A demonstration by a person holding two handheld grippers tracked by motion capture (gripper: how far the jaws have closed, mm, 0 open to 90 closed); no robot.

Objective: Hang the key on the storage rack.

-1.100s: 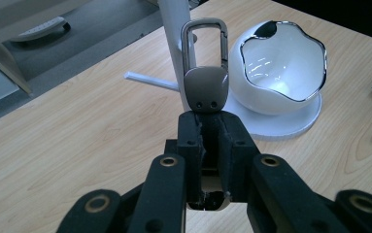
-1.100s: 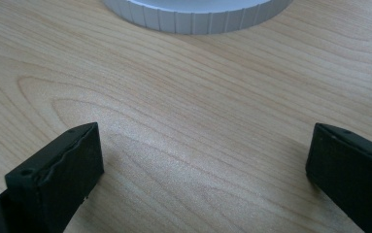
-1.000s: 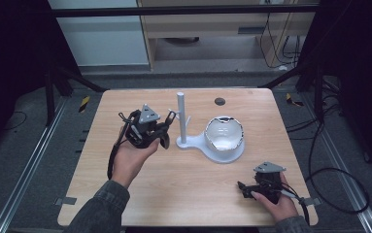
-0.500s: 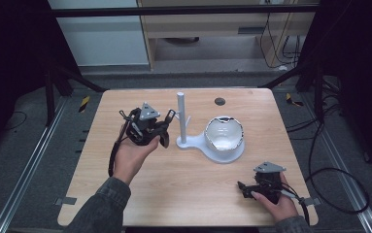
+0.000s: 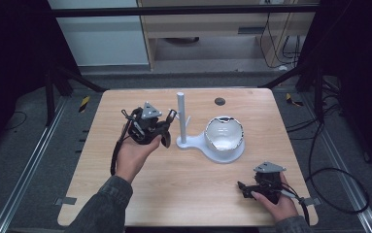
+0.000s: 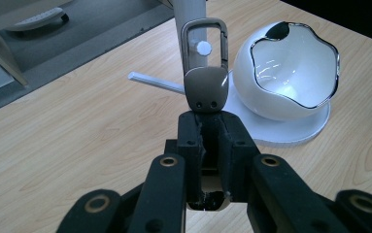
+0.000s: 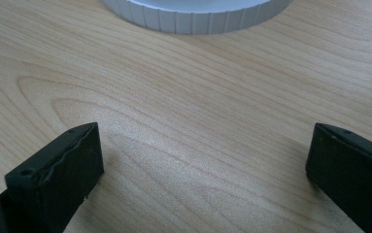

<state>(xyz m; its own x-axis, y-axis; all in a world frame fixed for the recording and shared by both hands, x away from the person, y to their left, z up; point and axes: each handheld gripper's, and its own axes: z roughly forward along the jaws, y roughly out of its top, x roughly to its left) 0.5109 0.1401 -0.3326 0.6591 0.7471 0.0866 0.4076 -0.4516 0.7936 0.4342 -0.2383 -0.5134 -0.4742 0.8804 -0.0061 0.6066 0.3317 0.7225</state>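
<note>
Left gripper [image 6: 211, 127]: jaws clamped on metal keyring clip [image 6: 205, 73], held upright, its loop framing a peg on white stand post [image 5: 181, 116]
White stand base [image 5: 193, 143]: on wooden worktop [image 5: 183, 189], carrying tilted white bowl [image 5: 225, 136] with chrome rim
Right gripper [image 7: 203, 165]: jaws wide apart, low over bare worktop near front right corner

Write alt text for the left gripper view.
The left gripper is shut on a metal keyring clip, its loop raised in front of a small peg on a white stand. A white bowl with a wavy chrome rim sits on the stand's base, on a wooden table.
</note>
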